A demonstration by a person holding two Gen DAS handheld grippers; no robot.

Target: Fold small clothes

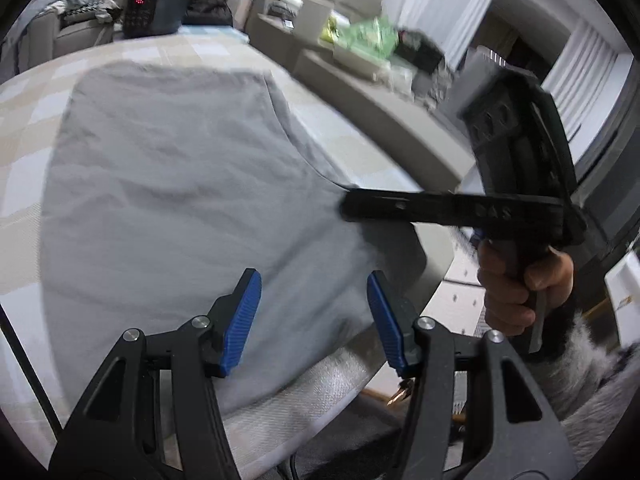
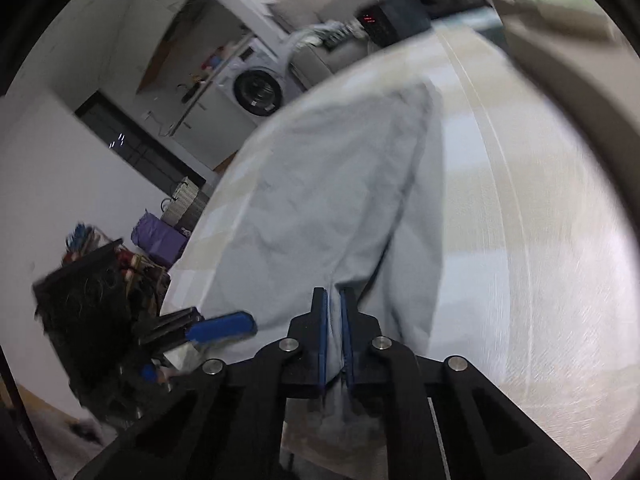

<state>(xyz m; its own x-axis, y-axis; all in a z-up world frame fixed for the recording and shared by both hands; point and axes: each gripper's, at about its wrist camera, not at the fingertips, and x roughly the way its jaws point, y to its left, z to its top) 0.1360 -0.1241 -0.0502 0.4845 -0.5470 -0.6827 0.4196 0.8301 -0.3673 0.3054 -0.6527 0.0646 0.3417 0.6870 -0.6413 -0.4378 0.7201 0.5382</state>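
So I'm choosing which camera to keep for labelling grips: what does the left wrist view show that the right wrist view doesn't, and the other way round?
Only the left wrist view: the left claw open over the grey garment, nothing pressed between its blue pads, and the person's hand on the right claw's handle. Only the right wrist view: the right claw shut on a bunched edge of the garment, plus a washing machine behind. Both: the garment lying on the checked bed cover and the black device with red digits.
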